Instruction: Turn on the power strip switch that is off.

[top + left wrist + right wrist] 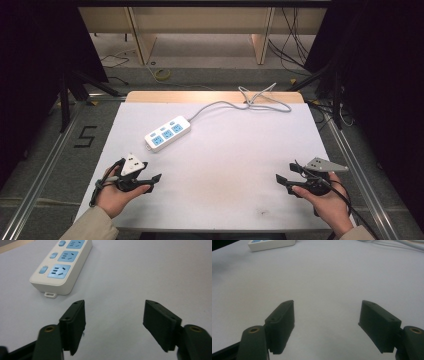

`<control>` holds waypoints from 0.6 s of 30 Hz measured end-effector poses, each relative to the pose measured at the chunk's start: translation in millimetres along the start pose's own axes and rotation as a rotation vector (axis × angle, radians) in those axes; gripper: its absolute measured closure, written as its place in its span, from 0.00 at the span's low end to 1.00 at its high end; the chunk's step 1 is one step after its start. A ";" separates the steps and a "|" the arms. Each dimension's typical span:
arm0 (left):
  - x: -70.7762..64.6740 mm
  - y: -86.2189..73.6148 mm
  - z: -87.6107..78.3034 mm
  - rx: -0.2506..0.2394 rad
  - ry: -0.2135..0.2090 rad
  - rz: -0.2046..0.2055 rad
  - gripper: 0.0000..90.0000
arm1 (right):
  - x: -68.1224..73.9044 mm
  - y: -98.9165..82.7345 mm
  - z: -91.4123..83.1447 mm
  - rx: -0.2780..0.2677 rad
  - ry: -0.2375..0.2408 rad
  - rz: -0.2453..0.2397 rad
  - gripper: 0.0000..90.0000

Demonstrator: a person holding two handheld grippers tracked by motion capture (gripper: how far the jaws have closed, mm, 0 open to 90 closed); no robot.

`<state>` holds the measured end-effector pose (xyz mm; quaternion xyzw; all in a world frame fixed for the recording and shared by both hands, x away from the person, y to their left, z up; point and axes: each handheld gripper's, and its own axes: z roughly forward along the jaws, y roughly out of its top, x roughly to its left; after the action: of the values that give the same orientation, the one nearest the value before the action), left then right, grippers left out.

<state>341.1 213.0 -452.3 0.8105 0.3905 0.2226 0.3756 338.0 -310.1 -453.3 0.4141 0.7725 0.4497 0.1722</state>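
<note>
A white power strip (167, 132) with blue sockets lies on the white table (225, 165), left of centre and angled toward the back right. Its grey cable (250, 100) runs to the far edge and loops there. My left gripper (152, 170) is held low at the front left, a short way in front of the strip, jaws open and empty. In the left gripper view the power strip (62, 265) lies ahead and to the left of the left gripper (115, 302). My right gripper (285, 171) is at the front right, open and empty. Ahead of the right gripper (327, 302) is bare table.
The power strip's end (272, 245) and its cable (392, 243) show far off in the right gripper view. A wooden strip (210, 96) edges the table's far side. Metal rails (350, 160) flank the table, and a "5" mark (85, 136) is on the floor at left.
</note>
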 end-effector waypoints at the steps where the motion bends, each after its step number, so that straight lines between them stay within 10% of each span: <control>1: 0.2 0.2 -0.3 0.003 -0.001 0.002 0.51 | 0.0 -0.1 -0.3 0.001 0.000 0.002 0.32; 7: 0.3 0.4 -4.5 0.045 0.012 0.011 0.98 | 2.7 0.2 -1.0 0.000 -0.005 -0.008 0.32; 18: 5.5 12.3 -10.1 0.046 0.034 -0.039 1.00 | 1.7 0.4 -0.5 0.003 -0.007 -0.008 0.32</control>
<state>343.5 216.8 -436.1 0.8073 0.4177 0.2198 0.3543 336.9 -309.0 -452.5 0.4129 0.7742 0.4462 0.1761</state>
